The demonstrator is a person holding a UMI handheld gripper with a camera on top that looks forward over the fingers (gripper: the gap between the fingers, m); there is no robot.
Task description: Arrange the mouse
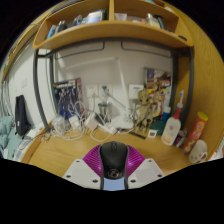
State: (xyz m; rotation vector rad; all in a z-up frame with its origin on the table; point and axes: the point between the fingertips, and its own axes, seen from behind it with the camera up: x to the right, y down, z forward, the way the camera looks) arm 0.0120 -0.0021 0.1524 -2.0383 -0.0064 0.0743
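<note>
Gripper (pixel 113 172) observed closed upon the black mouse (pixel 114 158), both purple pads (pixel 95 162) pressing its flanks, held above the wooden desk (pixel 70 150), presumably to carry it towards its intended position.

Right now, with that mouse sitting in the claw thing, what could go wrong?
The mouse sits between the gripper fingers, pink pads at its sides; I cannot tell how firmly it is held, so it may slip or twist when lifted. The back of the desk is crowded with tangled cables and bottles, so pushing the mouse too far forward could snag a cable or tip a bottle.
</note>
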